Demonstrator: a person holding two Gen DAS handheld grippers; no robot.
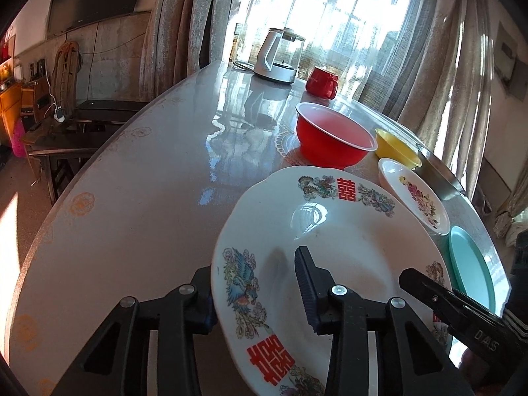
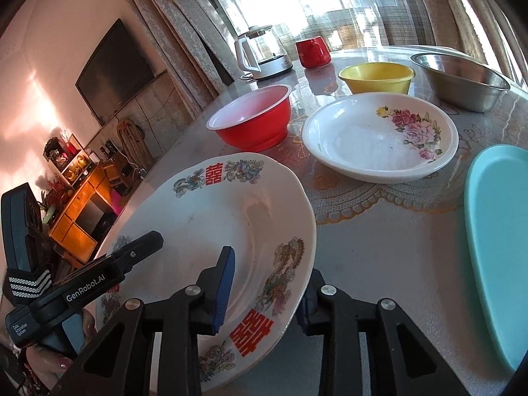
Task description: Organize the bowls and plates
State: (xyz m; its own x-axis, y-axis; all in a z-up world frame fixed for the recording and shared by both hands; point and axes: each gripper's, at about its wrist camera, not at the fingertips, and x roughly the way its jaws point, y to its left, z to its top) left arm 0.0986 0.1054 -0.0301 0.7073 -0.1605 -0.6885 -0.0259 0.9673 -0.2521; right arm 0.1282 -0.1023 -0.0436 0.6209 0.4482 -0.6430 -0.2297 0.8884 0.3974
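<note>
— White porcelain fills both views: the big dragon plate (image 1: 330, 264) is tilted, and its near rim runs out of sight under the gripper bodies in both wrist views. What has it?

— Both tools. The left gripper (image 1: 257, 283) has one finger (image 1: 305, 283) on the plate's face and the other behind the rim, so the jaws are narrowed onto that edge. The right gripper (image 2: 267, 290) does the same on the opposite rim. Whether the plate's underside still touches the table (image 1: 132, 198) I cannot tell.

— And the rest?

— Toward the table's far edge stand a red bowl (image 2: 254, 118), a yellow bowl (image 2: 376, 77) and a steel bowl (image 2: 462, 82), which is partly cut off in the left view. A floral plate (image 2: 379, 135) lies between them and the teal plate (image 2: 495, 247), which is cropped at the right side. A kettle (image 1: 277, 56) and a red mug (image 1: 321, 82) sit at the far edge by the curtains.

— Open room?

— The table's left half is bare up to its curved edge. The dragon plate's red characters line up from the near rim to the far rim.
</note>
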